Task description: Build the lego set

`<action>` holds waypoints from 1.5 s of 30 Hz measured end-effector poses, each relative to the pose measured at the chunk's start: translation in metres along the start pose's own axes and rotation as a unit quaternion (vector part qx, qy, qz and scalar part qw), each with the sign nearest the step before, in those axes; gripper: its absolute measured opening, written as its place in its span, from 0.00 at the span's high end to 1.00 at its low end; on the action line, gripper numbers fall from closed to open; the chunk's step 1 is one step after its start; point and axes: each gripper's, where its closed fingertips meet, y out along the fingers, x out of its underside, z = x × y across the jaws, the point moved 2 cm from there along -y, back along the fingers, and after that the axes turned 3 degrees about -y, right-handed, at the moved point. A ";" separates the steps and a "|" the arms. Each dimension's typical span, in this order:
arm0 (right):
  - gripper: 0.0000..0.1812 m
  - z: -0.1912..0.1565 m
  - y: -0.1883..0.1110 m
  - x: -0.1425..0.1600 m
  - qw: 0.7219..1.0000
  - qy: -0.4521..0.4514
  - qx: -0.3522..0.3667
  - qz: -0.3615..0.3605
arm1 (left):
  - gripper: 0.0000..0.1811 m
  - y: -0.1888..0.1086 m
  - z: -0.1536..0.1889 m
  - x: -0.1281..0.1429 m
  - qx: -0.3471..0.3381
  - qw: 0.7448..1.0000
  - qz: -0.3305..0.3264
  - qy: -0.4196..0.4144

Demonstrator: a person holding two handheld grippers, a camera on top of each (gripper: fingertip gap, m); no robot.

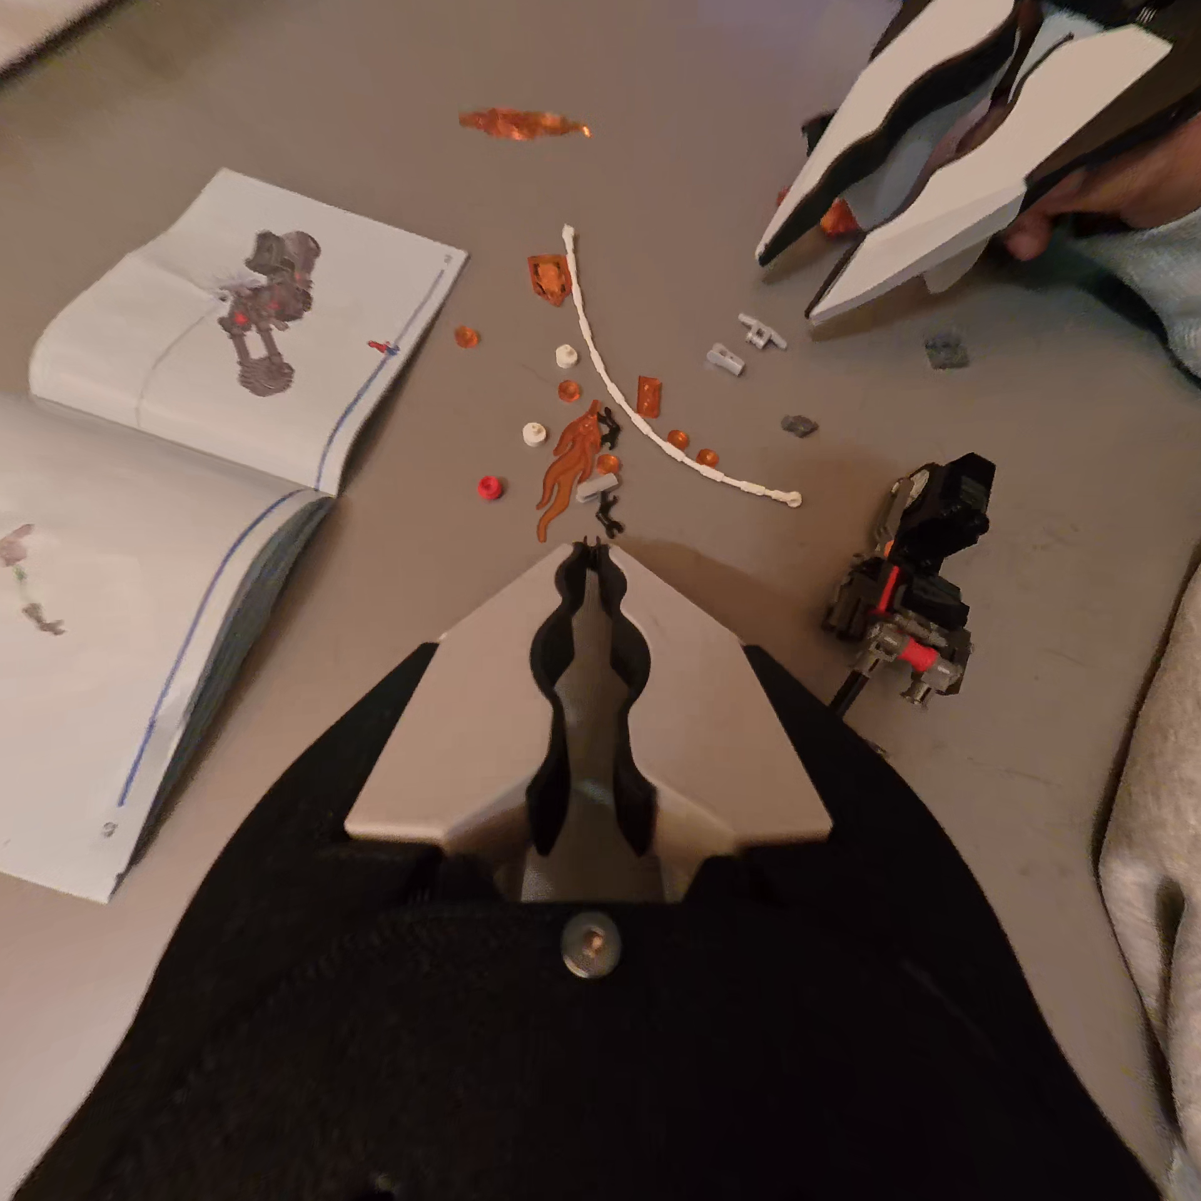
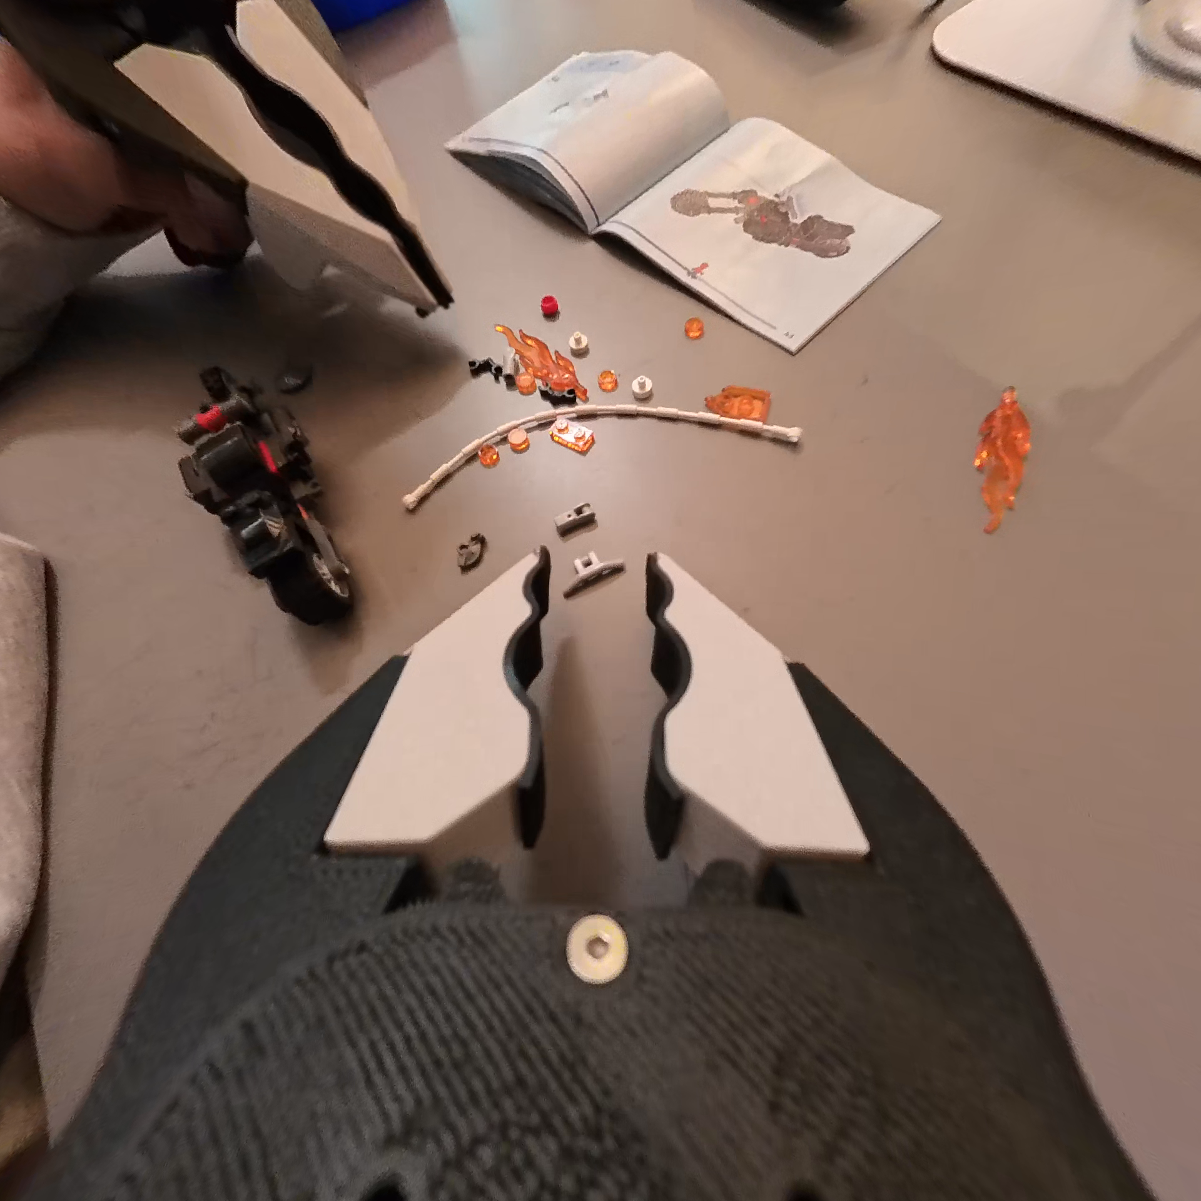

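Note:
My left gripper (image 1: 591,552) is shut, with a tiny black piece (image 1: 589,542) poking out between its tips. It hovers just short of the loose parts: an orange flame (image 1: 572,468), a red stud (image 1: 490,487), a white chain (image 1: 624,396) and black clips (image 1: 607,520). It also shows in the right wrist view (image 2: 434,304). My right gripper (image 2: 598,562) is open and low over the table. A small grey piece (image 2: 591,575) lies between its tips and another grey piece (image 2: 575,518) lies just beyond. The partly built black motorcycle (image 2: 260,481) lies to its left, also seen in the left wrist view (image 1: 910,585).
An open instruction booklet (image 1: 247,325) lies left of the parts, at the far right in the right wrist view (image 2: 715,195). A second orange flame (image 2: 1001,455) lies apart at the right. A white stand base (image 2: 1072,65) sits far right. Grey cloth (image 1: 1157,812) borders the table. The tips of one gripper are about 12 centimeters away from the tips of the other. The right gripper is farther from the orange flame (image 1: 572,468), some 11 centimeters, than the left, some 4 centimeters. Seen from the right wrist view (image 2: 535,357) as well. The left tips stand about 4 centimeters off the red stud (image 1: 490,487). Look for it in the right wrist view (image 2: 546,305) too.

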 end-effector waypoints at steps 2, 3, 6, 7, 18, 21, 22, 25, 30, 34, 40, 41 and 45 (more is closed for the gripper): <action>0.85 0.001 -0.003 -0.005 1.000 -0.002 0.004 0.019 | 0.99 -0.007 -0.001 -0.008 -0.002 1.000 0.031 0.002; 0.85 0.001 -0.005 -0.009 0.999 -0.002 0.006 0.034 | 0.99 -0.011 -0.001 -0.013 -0.004 0.999 0.048 0.005; 0.84 -0.003 -0.013 -0.030 0.996 0.003 0.001 0.094 | 0.99 -0.020 0.006 -0.027 0.003 0.995 0.099 0.025; 0.84 -0.006 -0.016 -0.040 0.993 0.007 -0.004 0.121 | 0.99 -0.022 0.010 -0.031 0.005 0.993 0.113 0.037; 0.89 -0.066 0.013 -0.094 0.960 0.099 -0.119 0.235 | 0.99 -0.029 0.046 -0.053 -0.023 0.971 0.182 0.151; 0.94 -0.065 0.013 -0.096 0.951 0.130 -0.132 0.247 | 0.99 -0.031 0.056 -0.055 -0.011 0.965 0.194 0.178; 0.94 -0.064 0.014 -0.094 0.950 0.140 -0.135 0.243 | 0.99 -0.032 0.058 -0.055 -0.014 0.962 0.198 0.187; 0.93 -0.064 0.014 -0.093 0.943 0.165 -0.157 0.245 | 0.99 -0.033 0.060 -0.056 -0.034 0.955 0.204 0.210; 0.97 -0.070 0.017 -0.091 0.933 0.189 -0.199 0.234 | 0.99 -0.028 0.065 -0.053 -0.046 0.950 0.193 0.241; 0.99 -0.071 0.016 -0.093 0.925 0.209 -0.213 0.235 | 1.00 -0.029 0.066 -0.054 -0.058 0.944 0.199 0.256; 1.00 -0.070 0.013 -0.093 0.921 0.213 -0.222 0.238 | 0.92 -0.034 0.069 -0.060 -0.028 0.947 0.230 0.221; 1.00 -0.071 0.013 -0.093 0.921 0.212 -0.224 0.240 | 0.89 -0.034 0.068 -0.060 -0.014 0.951 0.232 0.203; 1.00 -0.072 0.004 -0.098 0.915 0.198 -0.232 0.264 | 0.81 -0.033 0.066 -0.060 0.071 0.966 0.228 0.104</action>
